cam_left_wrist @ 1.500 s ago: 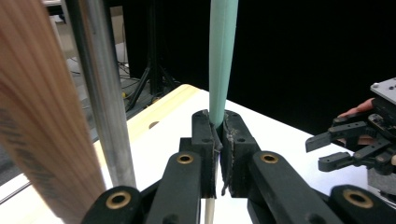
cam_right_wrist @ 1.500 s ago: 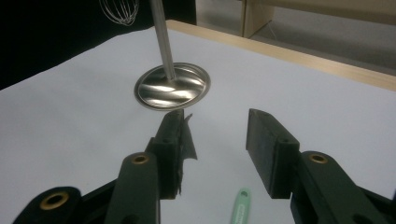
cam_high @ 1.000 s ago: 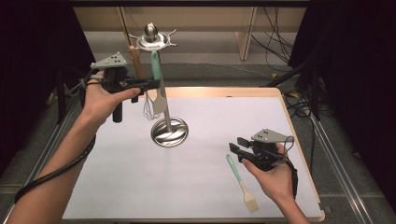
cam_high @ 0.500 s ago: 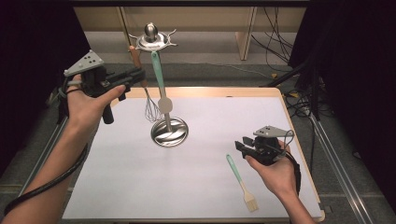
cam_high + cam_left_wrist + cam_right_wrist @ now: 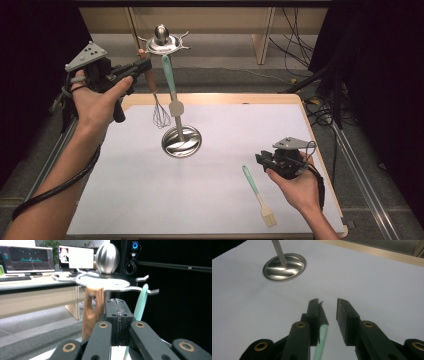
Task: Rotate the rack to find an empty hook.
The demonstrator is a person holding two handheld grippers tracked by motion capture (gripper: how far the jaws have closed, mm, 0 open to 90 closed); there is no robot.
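My left gripper [image 5: 142, 66] is up at the crown of the utensil stand [image 5: 181, 142], its jaws pressed together with nothing between them, tips just beside the wooden handle of the whisk [image 5: 160, 116] that hangs from one of the hooks; a teal spatula [image 5: 170, 82] hangs from the neighbouring hook. My right gripper [image 5: 260, 160] sits low over the white surface [image 5: 150, 200], and its jaws have just been closing but there is a clear gap between them in the right gripper view, with the teal handle of the pastry brush [image 5: 257, 195] lying on the surface beneath the left-hand jaw rather than centred in the gap. That offset is my main worry: if I close from here, I judge the jaw would land on top of the handle or nudge it sideways, and the brush would skid or roll instead of being pinched. A grip taken right at the handle's end would also let the bristle end droop and swing on the way to the stand. Up top, the closed left jaws are close enough to knock the whisk off its hook or rock the stand if that hand drifts.
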